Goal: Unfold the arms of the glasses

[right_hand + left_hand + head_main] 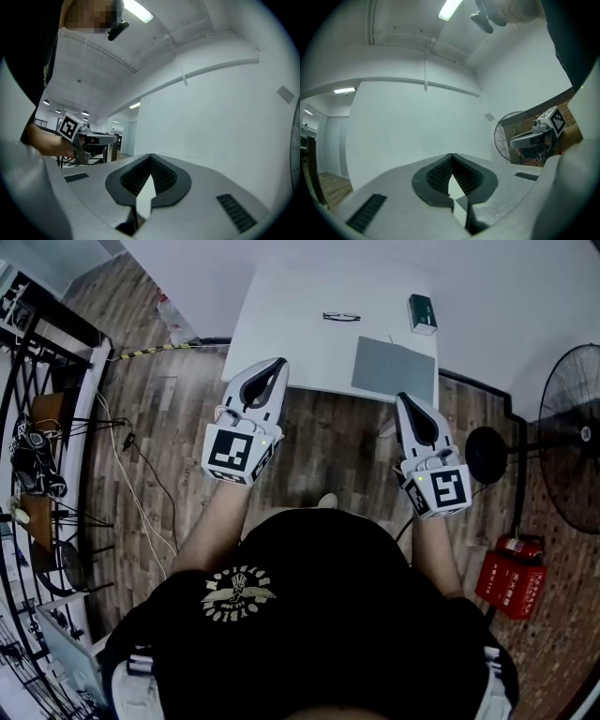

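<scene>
Two grippers, left (277,364) and right (403,399), are held level over the wooden floor (328,442), their tips at the near edge of the white table (281,329); each has its jaws pressed together tip to tip with nothing between them. One pair of glasses (341,317) lies on the far part of the table, ahead of and between the two grippers, well apart from both. One grey pad (394,368) lies nearer than the glasses to their right, and one green box (422,313) further right.
</scene>
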Available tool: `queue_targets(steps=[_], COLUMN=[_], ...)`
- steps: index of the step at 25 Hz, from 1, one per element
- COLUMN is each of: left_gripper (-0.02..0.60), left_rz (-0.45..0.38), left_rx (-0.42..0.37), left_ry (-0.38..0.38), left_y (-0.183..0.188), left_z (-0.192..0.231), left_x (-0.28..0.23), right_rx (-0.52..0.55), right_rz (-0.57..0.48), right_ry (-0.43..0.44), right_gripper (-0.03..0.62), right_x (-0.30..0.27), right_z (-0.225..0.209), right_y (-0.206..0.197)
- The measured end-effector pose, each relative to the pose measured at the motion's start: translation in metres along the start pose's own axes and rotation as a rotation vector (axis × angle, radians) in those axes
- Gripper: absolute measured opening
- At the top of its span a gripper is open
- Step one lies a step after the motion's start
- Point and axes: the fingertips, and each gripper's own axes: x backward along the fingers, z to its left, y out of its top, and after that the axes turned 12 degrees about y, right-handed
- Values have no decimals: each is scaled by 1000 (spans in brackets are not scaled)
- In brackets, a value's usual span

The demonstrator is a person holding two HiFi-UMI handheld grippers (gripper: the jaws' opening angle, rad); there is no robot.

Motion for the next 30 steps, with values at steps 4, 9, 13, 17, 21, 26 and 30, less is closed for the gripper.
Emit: queue_targets(steps=[4,9,13,17,21,26,30], left_gripper=[6,6,6,6,6,6,6], left_rz=[21,34,41,39,30,36,36], left_rx=[-18,-27,-38,-32,-29,-19,-34], left_ry=[-2,19,27,38,35,37,20], left_y=[-6,-7,-9,-10,-14,-25,-30], left_z=[-11,-10,-10,-3,1,6,1], left_x=[-14,-16,-14,-16,-24,-44,-58], right_rx=[-17,-30,-33,-33,-19,6,7], right_rz=[-4,-9,-13,-3,-8,2,9], right_ry=[2,27,47,53,33,-23,-39], right_gripper=[0,0,0,0,0,0,0], right_x=[0,-5,-11,-19,-23,-24,-26], right_z=[-23,-31,-32,-31,-37,-53,-67], right_y=[-6,-9,-12,-18,-17,-16,-18])
